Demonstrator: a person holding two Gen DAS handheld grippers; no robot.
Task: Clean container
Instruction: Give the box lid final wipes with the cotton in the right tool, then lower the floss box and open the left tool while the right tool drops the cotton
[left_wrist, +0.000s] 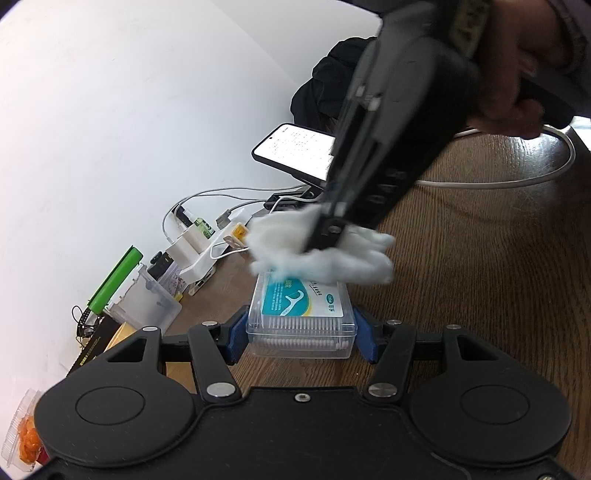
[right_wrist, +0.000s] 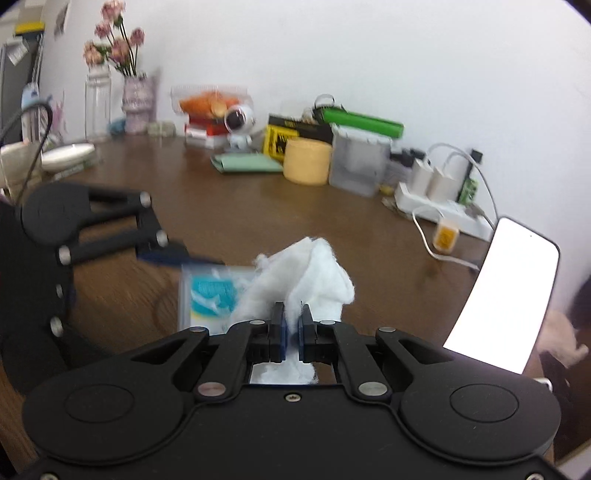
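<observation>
The right claw (right_wrist: 291, 325) pinches a white fluffy cotton wad (right_wrist: 306, 273) over a clear plastic floss-pick container (right_wrist: 207, 291) on the brown wooden tabletop (right_wrist: 258, 210).

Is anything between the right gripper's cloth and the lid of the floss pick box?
Nothing visible. The white cloth clamped in the right gripper lies on the far end of the floss pick box, which the left gripper clamps.

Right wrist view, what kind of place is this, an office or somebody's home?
Probably a home desk against a white wall: a wooden tabletop crowded with a vase of flowers, a power strip with chargers and a lit phone.
</observation>
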